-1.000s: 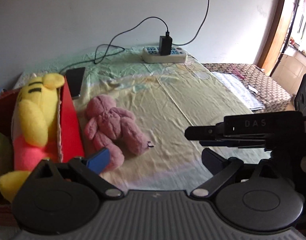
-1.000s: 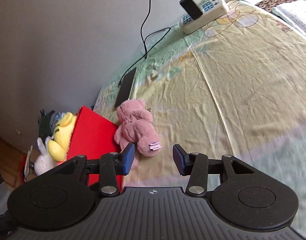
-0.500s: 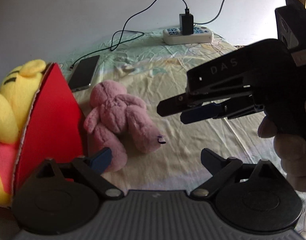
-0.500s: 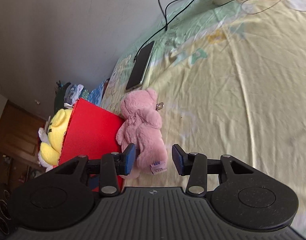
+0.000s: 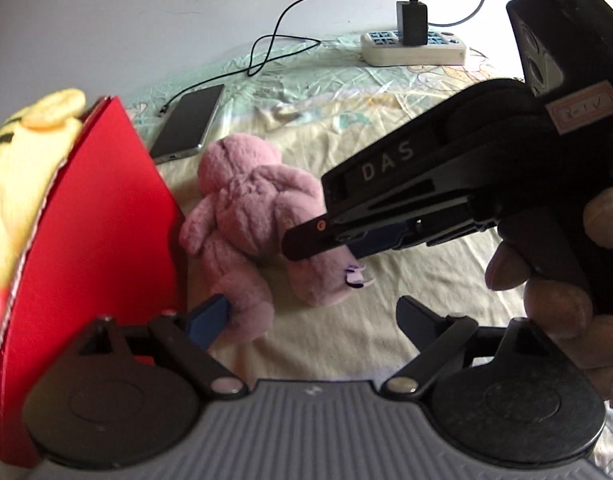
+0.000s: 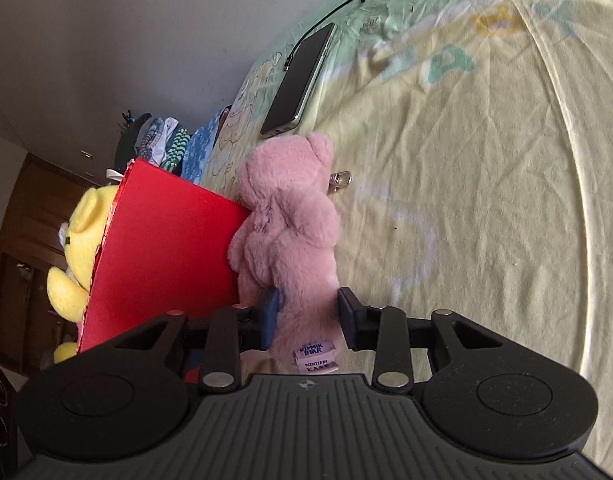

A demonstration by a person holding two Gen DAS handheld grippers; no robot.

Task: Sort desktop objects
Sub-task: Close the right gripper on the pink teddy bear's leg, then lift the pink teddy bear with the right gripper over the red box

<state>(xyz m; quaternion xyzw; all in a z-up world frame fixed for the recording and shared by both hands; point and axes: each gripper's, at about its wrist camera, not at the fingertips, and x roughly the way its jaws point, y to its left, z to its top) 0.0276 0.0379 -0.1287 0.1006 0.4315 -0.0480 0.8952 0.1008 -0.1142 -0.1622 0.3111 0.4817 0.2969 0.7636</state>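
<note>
While both grippers' fingers gape, one pink bear [image 6: 290, 236] lies beside one red box [image 6: 158, 256].

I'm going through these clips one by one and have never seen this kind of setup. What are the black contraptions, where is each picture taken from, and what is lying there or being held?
There is no robot here. A person holds a black two-finger gripper in each hand, and each gripper carries a wide-angle camera looking forward along its fingers.

The left camera shows the left gripper open and empty, with the right gripper reaching in from the right, held by a hand.

The right camera shows the right gripper with its fingers on either side of a pink plush bear's leg; whether they already pinch it is unclear.

The bear lies on a pale yellow printed sheet, against a red cardboard box holding a yellow plush toy. Behind lie a dark smartphone and a white power strip.
</note>
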